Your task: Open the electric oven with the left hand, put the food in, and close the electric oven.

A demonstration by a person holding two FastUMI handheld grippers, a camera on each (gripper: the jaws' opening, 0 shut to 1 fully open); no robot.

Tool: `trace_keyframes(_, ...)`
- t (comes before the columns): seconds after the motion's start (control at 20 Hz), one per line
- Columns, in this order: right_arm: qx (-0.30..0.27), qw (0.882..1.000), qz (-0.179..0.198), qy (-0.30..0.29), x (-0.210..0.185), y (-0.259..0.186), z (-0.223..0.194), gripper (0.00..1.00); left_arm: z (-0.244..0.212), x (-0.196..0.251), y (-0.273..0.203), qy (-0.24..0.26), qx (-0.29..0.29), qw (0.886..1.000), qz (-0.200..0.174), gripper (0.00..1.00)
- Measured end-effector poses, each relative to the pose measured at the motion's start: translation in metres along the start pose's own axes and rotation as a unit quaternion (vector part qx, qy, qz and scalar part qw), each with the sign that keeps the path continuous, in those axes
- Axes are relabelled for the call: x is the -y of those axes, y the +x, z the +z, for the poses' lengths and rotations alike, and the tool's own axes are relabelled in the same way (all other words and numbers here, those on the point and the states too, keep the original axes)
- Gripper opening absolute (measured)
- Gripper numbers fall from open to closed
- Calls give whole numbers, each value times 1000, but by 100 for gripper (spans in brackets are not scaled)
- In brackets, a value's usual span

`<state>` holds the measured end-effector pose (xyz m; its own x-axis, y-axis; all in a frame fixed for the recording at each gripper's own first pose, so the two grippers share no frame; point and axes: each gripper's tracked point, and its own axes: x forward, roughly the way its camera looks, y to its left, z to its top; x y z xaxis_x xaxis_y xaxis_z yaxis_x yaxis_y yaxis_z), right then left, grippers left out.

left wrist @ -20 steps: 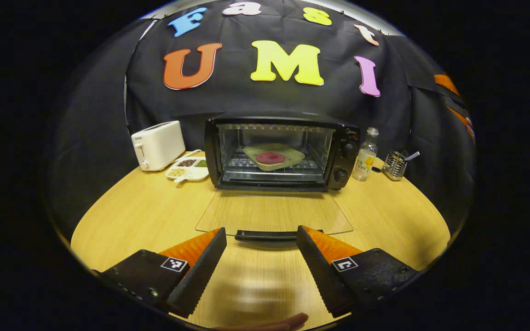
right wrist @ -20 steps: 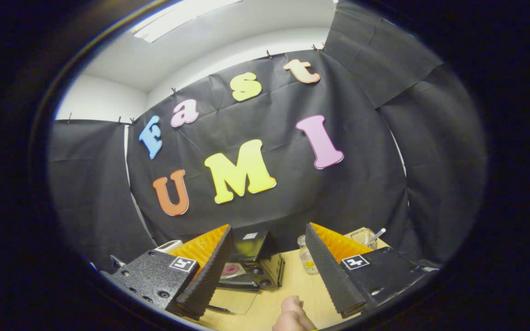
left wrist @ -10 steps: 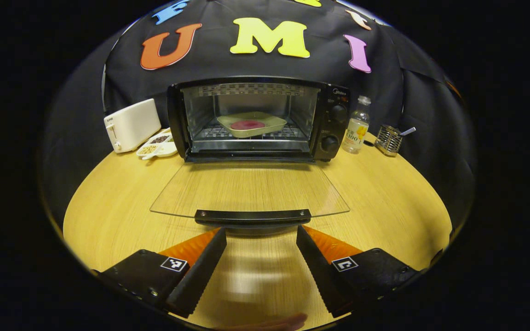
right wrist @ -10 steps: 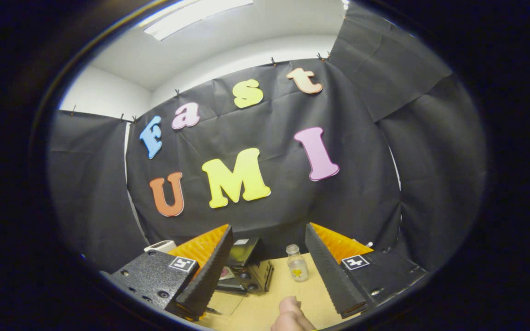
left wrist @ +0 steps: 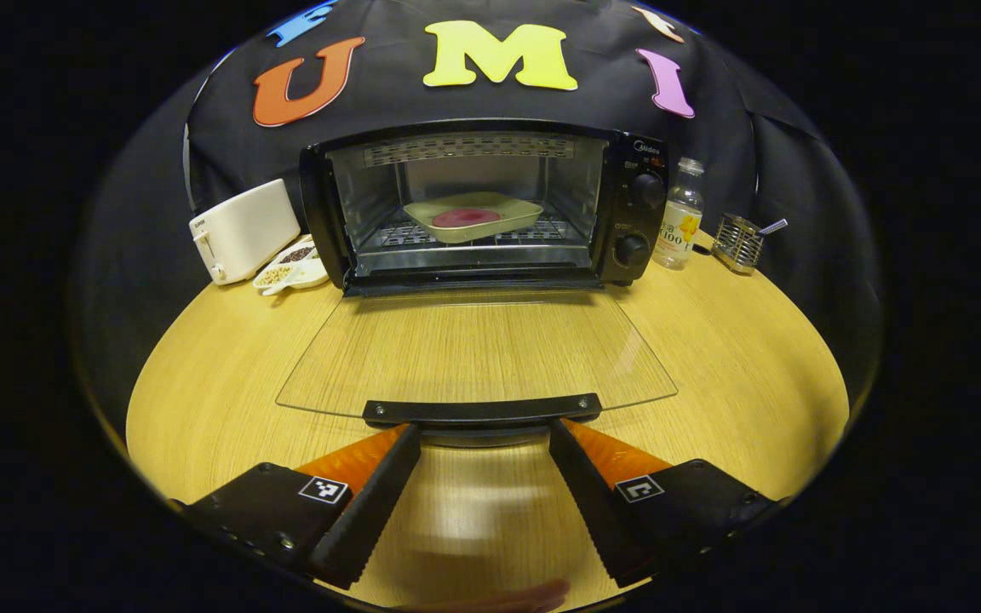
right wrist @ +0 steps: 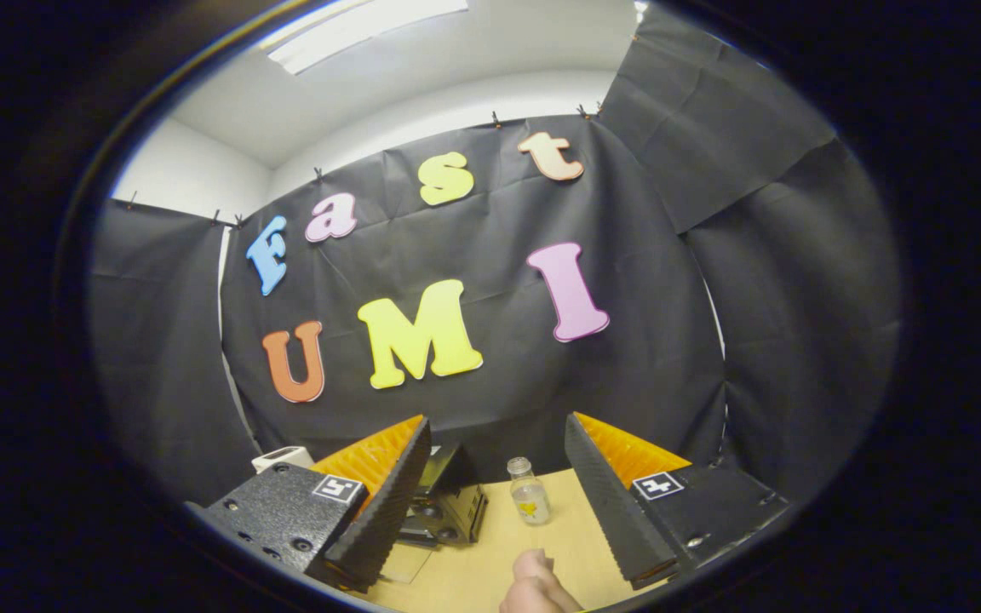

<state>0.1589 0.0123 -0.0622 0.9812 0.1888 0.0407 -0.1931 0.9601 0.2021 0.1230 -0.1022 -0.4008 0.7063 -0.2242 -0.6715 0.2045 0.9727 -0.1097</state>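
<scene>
— Where does the oven (left wrist: 490,204) stand? — At the table's (left wrist: 737,358) back, door (left wrist: 473,358) dropped flat, food (left wrist: 467,217) on a tray on the rack.

— How will the door handle? — Probably stiff, hinged glass; lift by the handle (left wrist: 482,409) just ahead of the wide, empty left gripper (left wrist: 484,443).

— Anything unclear? — The right gripper (right wrist: 497,460), also wide, is raised toward the wall; its fingers half hide the oven.

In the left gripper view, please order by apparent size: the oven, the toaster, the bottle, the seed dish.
Largest to smallest, as they look:
1. oven
2. toaster
3. bottle and seed dish: too alike to rank.
</scene>
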Motion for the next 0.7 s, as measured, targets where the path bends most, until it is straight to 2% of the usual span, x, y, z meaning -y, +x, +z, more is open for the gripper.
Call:
trace_keyframes(0.05, -3, 1000, 0, 1, 0, 0, -2, 100, 0, 0, 0, -1, 0, 1000, 0, 98)
trace_keyframes(0.1, -6, 1000, 2, 3, 0, 1, -3, 95, 1, 0, -1, -2, -1, 1000, 0, 98)
trace_keyframes(0.7, 4, 1000, -5, -17, 3, -1, 4, 94, 25, 2, -14, -1, 17, 1000, 6, 97)
